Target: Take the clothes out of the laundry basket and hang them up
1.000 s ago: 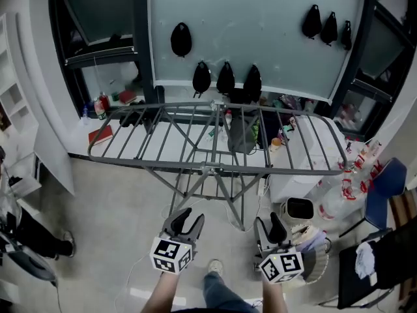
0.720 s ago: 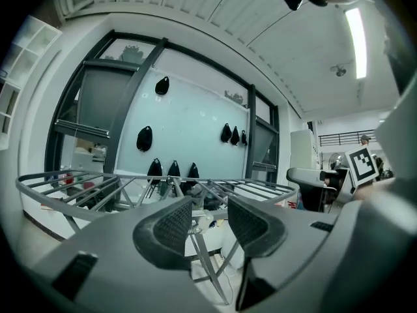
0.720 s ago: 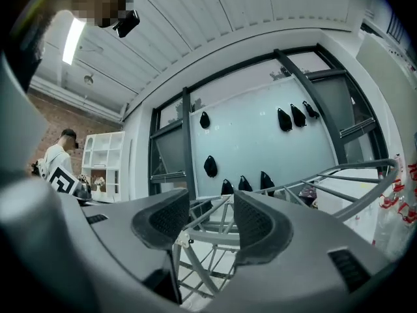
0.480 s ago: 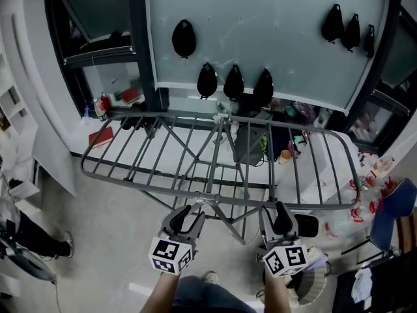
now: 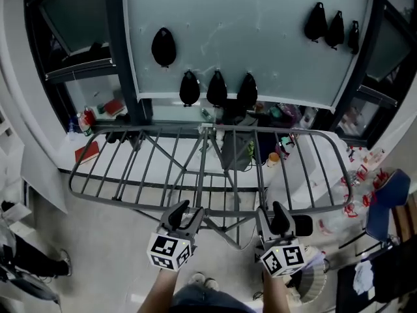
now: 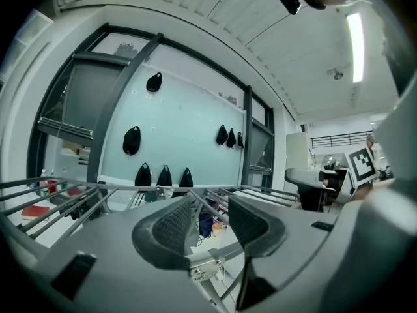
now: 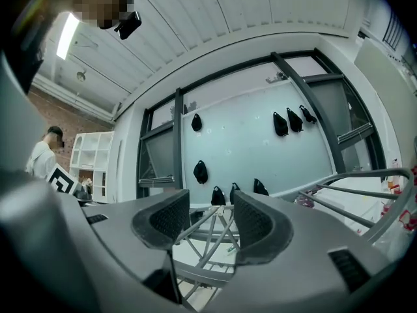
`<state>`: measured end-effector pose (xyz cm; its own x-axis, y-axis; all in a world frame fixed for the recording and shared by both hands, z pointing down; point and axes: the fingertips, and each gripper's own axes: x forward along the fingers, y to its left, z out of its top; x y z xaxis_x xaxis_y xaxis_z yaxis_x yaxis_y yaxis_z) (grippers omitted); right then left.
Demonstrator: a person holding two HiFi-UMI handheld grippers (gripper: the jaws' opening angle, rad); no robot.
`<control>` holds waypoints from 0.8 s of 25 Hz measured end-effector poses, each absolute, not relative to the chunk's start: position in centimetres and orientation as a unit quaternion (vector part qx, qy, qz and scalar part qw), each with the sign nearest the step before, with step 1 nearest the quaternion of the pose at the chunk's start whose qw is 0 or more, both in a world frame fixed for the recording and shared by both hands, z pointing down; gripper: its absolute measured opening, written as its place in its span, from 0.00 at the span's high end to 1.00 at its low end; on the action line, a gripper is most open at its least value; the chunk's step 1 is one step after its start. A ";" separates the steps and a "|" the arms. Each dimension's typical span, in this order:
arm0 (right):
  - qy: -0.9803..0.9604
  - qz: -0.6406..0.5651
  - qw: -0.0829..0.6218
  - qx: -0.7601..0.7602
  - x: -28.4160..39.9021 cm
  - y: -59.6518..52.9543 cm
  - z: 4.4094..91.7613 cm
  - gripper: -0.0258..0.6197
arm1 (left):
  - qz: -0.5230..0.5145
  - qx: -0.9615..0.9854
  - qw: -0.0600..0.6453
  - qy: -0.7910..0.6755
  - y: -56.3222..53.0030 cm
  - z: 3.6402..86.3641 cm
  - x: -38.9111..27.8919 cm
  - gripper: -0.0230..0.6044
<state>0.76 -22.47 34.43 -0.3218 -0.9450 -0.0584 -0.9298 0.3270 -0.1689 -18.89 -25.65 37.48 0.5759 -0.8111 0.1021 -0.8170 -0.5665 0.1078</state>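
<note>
Nothing hung yet; rack (image 5: 130, 202) is bare. My left gripper (image 5: 187, 208) and right gripper (image 5: 270, 210) are both open and empty at the rack's near edge. Clothes (image 5: 313, 259) sit in the basket (image 5: 315, 280) on the floor, beside my right gripper.

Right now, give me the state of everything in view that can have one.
Rack: unfolded, bare, no clothes on it.
Left gripper: open, nothing between its jaws.
Right gripper: open, nothing between its jaws.
Basket: on the floor, partly hidden behind the right gripper; contents unclear.
</note>
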 end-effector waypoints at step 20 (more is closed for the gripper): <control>0.584 -0.046 0.079 -0.807 21.0 -7.4 35.3 0.65 | 0.036 0.990 0.032 -0.129 -18.7 35.2 8.3 0.68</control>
